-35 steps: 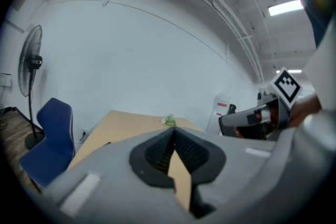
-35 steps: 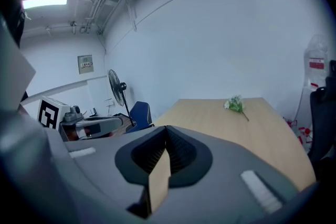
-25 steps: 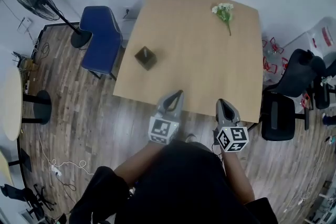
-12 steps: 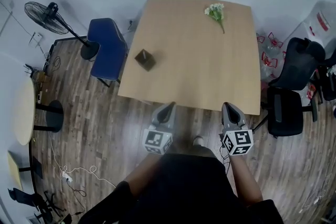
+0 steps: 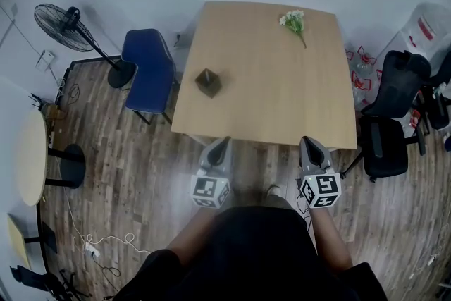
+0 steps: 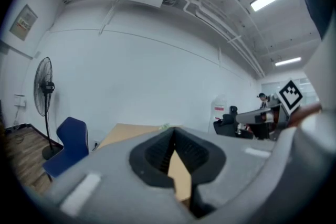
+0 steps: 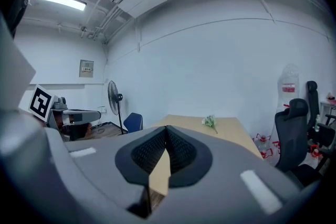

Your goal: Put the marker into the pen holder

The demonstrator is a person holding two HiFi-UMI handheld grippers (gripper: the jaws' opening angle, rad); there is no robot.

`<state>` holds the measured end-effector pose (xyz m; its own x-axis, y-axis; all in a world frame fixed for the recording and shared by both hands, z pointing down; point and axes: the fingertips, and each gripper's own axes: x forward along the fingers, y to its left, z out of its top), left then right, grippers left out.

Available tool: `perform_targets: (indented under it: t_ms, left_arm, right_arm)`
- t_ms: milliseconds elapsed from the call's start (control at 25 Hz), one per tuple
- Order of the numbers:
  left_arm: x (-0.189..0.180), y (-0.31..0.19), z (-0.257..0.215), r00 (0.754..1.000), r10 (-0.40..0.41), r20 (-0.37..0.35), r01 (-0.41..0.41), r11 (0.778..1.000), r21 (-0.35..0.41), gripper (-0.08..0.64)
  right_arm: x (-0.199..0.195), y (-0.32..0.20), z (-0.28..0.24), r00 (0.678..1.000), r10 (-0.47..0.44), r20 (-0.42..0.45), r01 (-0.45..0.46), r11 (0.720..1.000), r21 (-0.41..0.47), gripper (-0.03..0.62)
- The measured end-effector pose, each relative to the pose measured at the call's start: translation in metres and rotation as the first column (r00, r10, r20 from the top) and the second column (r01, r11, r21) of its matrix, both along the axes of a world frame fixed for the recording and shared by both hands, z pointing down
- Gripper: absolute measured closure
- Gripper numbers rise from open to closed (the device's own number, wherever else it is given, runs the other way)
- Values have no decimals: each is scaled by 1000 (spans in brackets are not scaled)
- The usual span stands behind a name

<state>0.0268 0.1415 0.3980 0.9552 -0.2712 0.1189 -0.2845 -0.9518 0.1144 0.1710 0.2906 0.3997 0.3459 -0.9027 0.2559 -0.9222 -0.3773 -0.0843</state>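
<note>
Now you stand back: left gripper (image 5: 224, 144) and right gripper (image 5: 308, 142), both clenched on nothing, sit short of table (image 5: 282, 95) edge, no longer over it. Dark pen holder (image 5: 209, 82) stands on table's left part; marker not visible, probably inside.

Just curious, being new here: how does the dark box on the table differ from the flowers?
The pen holder is dark and blocky; the flower sprig is slender, white and green. The pen holder stands near the left edge of the table; the flower sprig lies flat near the far edge. Both rest on it.
</note>
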Motion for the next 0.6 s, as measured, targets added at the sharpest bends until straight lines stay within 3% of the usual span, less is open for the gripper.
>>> perform_targets:
  t_ms: [600]
  left_arm:
    - [-62,-45,7,999,24,-21,-25,999,-30,557]
  right_arm:
    - [-62,-39,-2,999,51,-11,-51,999,6,591]
